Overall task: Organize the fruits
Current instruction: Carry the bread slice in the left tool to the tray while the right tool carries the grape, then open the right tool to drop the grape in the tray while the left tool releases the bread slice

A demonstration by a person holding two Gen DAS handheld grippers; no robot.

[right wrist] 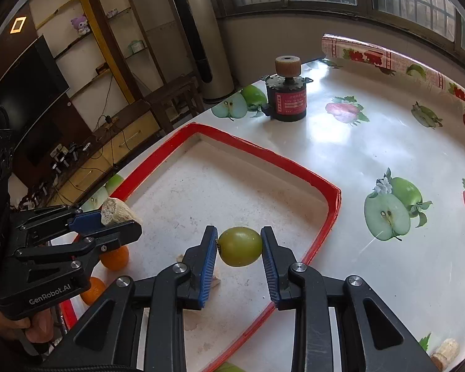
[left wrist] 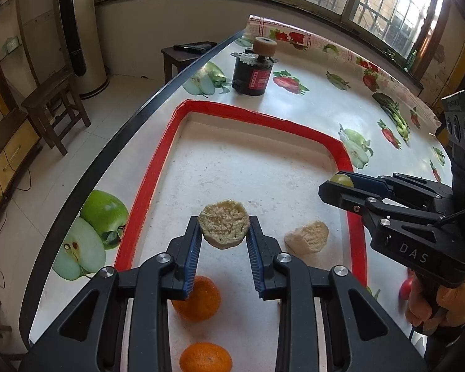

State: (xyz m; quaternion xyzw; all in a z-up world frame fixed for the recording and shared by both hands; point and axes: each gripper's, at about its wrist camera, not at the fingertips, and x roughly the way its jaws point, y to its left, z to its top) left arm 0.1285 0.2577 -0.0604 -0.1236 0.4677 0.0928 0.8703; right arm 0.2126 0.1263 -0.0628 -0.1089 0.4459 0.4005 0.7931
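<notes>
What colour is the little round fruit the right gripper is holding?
Yellowish green. The round fruit shows best in the right wrist view, pinched in the right gripper.

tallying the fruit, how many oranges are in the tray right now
2. One orange lies on the tray floor just under the left tool; the other orange sits nearer the camera at the frame's bottom edge. More may be hidden beneath the tool.
</notes>
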